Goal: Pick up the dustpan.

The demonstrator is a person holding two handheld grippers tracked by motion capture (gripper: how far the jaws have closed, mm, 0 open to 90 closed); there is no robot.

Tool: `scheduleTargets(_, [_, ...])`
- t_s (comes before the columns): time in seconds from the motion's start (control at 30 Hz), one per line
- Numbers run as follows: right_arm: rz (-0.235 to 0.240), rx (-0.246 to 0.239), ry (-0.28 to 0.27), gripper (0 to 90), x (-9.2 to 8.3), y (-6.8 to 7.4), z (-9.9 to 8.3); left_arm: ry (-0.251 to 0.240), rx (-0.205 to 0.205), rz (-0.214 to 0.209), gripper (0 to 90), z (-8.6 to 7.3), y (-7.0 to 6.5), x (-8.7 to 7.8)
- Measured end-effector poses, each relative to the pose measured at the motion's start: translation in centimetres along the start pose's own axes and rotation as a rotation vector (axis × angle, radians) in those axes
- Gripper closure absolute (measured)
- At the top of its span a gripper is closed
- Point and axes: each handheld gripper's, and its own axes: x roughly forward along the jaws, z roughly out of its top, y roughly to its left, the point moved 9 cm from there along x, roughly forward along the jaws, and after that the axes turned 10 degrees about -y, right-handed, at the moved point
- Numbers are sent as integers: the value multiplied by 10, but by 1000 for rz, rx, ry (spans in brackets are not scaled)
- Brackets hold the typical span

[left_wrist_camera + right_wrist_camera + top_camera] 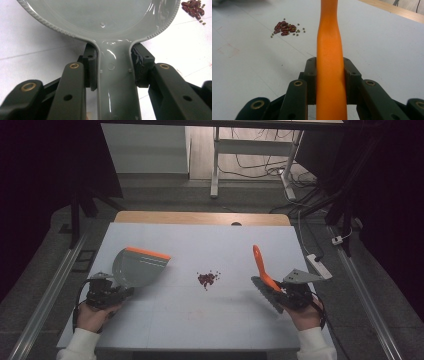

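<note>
High view, table: one white table [210,320] with a wooden strip along its far edge.
High view, hands: two hands come in from the bottom, each in a white sleeve, and each holds one gripper.
High view, left gripper [111,292]: it sits near the left side of the table and is squeezed on the handle of one grey dustpan [136,268].
High view, dustpan: there is one. It has an orange lip along its far edge, and its wide mouth faces to the right and away.
High view, right gripper [287,292]: it sits near the right side and is squeezed on one small brush [263,277].
High view, brush: there is one. Its orange handle sticks up and away, and its grey bristle end points down to the table.
High view, beans [207,278]: one small pile of dark red beans lies in the middle of the table, between the dustpan and the brush and apart from both.
Left gripper view, jaws: two black jaws press on the two sides of the grey handle.
Left gripper view, beans [193,7]: the pile shows at the top right, past the rim of the pan, with a few tiny green bits beside it.
Right gripper view, jaws: two black jaws press on the orange handle, one on each side.
Right gripper view, beans [285,28]: one pile, up and to the left of the handle. The red ones are too bunched to count. About ten little green ones lie around them.
</note>
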Motion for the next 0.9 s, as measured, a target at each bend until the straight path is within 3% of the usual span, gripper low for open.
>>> scheduleTargets(0.23, [-7,3,-11,699,2,-3,0,-31,24,-40,622,7,1,1])
scheduleTargets(0.3, [-6,19,-21,699,3,-4,1,-48,-9,-75,622,11,2,-1])
scheduleTargets(0.43, [19,60,-31,699,6,-4,0,-58,-17,-94,622,12,1,-3])
scheduleTargets(0.57, [19,57,-22,699,10,-4,0,-71,1,-119,622,14,-2,-4])
scheduleTargets(0.8, [34,60,-19,699,12,3,-3,-73,71,-116,622,16,-10,-1])
scheduleTargets(0.9, [35,50,-22,699,12,6,-2,-75,72,-129,622,17,-14,-2])
